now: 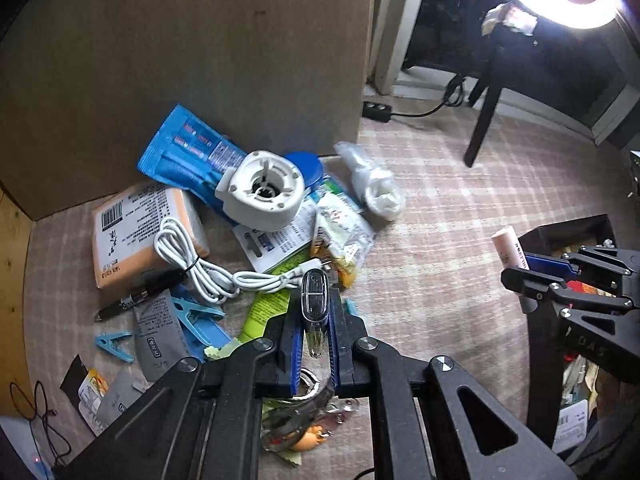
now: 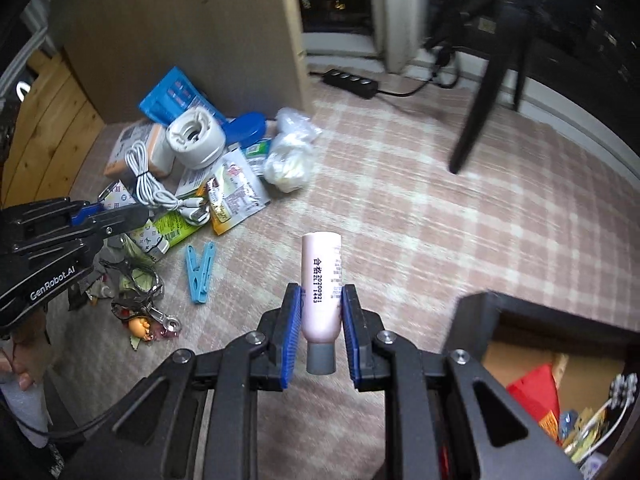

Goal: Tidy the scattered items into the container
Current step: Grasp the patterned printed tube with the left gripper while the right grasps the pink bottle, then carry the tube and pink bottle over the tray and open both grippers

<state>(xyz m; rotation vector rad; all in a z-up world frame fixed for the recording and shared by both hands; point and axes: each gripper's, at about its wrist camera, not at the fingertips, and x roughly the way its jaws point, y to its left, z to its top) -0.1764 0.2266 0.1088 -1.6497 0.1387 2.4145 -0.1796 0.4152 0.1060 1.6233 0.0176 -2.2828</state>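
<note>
Checked carpet point(image 2: 440, 200), clutter far left. Left hand-held gripper point(image 1: 314, 312) clenched on clear lighter point(image 1: 314, 300); right hand-held gripper point(image 2: 320, 308) grasping pink tube point(image 2: 320, 280). Right wrist view alone shows black container point(image 2: 520, 320) interior.

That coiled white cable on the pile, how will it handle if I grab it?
The white cable is probably light and floppy: only a thin tie binds its coil. Its free plug end trails loose, so it will likely dangle and may snag nearby packets.

Pink tube point(image 2: 321, 284): "合格 2020921 2L1 1443". Left hand-held gripper point(image 2: 120, 216): "GenRobot.AI".
</note>
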